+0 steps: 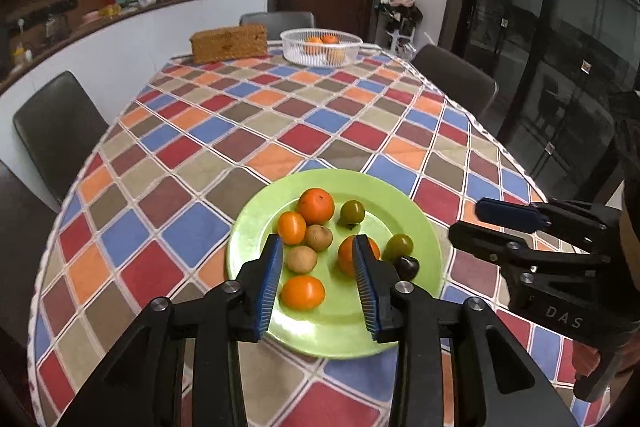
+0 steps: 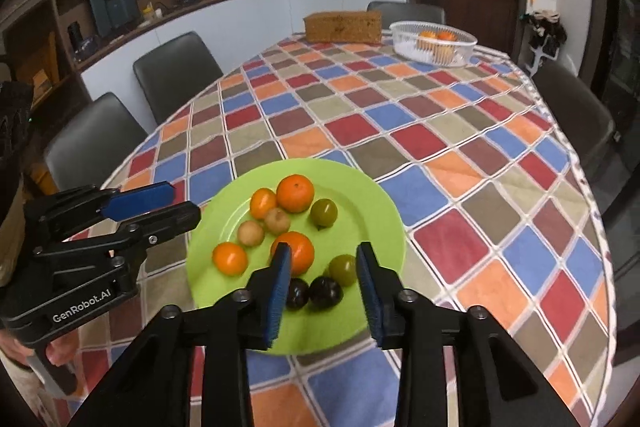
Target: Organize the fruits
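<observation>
A green plate (image 1: 256,223) (image 2: 372,211) lies on the checked tablecloth near the front edge. It holds several oranges (image 1: 315,205) (image 2: 295,193), two small brown fruits (image 1: 301,259) (image 2: 251,233), two green fruits (image 1: 352,213) (image 2: 324,212) and two dark plums (image 2: 325,291). My left gripper (image 1: 317,239) (image 2: 185,201) hovers open above the plate's left half with nothing between its blue pads. My right gripper (image 2: 324,247) (image 1: 466,219) hovers open over the plate's near right side, above the plums, and is also empty.
A white mesh basket (image 1: 286,41) (image 2: 400,27) with oranges stands at the table's far end beside a brown box (image 1: 230,45) (image 2: 342,27). Dark chairs (image 1: 60,131) (image 2: 176,71) line the table's sides. A counter with shelves runs along the left wall.
</observation>
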Tool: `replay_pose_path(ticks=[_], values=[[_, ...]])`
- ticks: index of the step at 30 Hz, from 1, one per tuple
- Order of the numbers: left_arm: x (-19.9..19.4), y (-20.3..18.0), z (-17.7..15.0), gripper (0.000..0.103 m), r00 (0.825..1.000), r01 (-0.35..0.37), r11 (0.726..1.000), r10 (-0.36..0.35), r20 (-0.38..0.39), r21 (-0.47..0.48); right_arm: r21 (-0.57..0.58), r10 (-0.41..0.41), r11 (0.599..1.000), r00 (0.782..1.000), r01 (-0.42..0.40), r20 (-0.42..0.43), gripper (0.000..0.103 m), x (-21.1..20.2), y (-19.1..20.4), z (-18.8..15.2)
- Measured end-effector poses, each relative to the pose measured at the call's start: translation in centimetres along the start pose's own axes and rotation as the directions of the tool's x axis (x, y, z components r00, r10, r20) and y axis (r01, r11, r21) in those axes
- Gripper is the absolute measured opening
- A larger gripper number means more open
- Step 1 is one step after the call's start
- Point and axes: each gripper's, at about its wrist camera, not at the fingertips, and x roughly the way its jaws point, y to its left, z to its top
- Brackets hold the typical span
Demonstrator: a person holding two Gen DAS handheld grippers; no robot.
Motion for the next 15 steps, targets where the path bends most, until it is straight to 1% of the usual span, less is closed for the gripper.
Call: replay_pose_path(ticks=[4, 6, 8, 9, 10, 12, 13, 15], values=[[-2.7, -1.1, -1.0, 0.042, 0.999, -0.014, 1.000, 0.014, 0.029, 0.020, 0.004, -0.024, 1.000, 0.999, 0.024, 0.040, 0.038, -3.1, 0.5, -1.0], [-4.0, -1.4, -1.5, 0.051, 0.999, -0.018, 1.000, 0.017, 0.041, 0.021, -0.002, -0.042, 0.999, 0.997, 0.042, 0.058, 0.038, -4.6, 0.8, -1.6], [-5.4, -1.9, -2.1, 0.056, 0.998, -0.027, 1.000, 0.026, 0.056, 0.015, -0.003, -0.057, 0.998, 0.996, 0.057, 0.076, 0.044, -6.2, 1.1, -2.3], [-6.0, -2.1, -2.3, 0.056, 0.997, -0.031, 0.999, 0.030, 0.065, 0.016, 0.000, -0.060, 0.998, 0.995, 0.060, 0.086, 0.046, -7.0, 1.2, -2.6], [-6.8, -2.4, -2.7, 0.057, 0.996, -0.039, 0.999, 0.037, 0.075, 0.024, 0.001, -0.063, 0.998, 0.994, 0.063, 0.092, 0.047, -7.6, 1.4, -2.8], [-7.9, -2.9, -3.3, 0.064, 0.995, -0.052, 0.998, 0.049, 0.089, 0.035, 0.004, -0.066, 0.998, 0.992, 0.066, 0.107, 0.047, -9.0, 1.7, -3.4], [-8.6, -3.1, -3.7, 0.066, 0.994, -0.053, 0.998, 0.049, 0.099, 0.044, 0.006, -0.067, 0.998, 0.991, 0.066, 0.115, 0.047, -9.8, 1.9, -3.8], [-9.6, -3.6, -4.3, 0.070, 0.992, -0.070, 0.996, 0.064, 0.111, 0.057, 0.007, -0.072, 0.997, 0.989, 0.071, 0.128, 0.050, -10.9, 2.1, -4.4]])
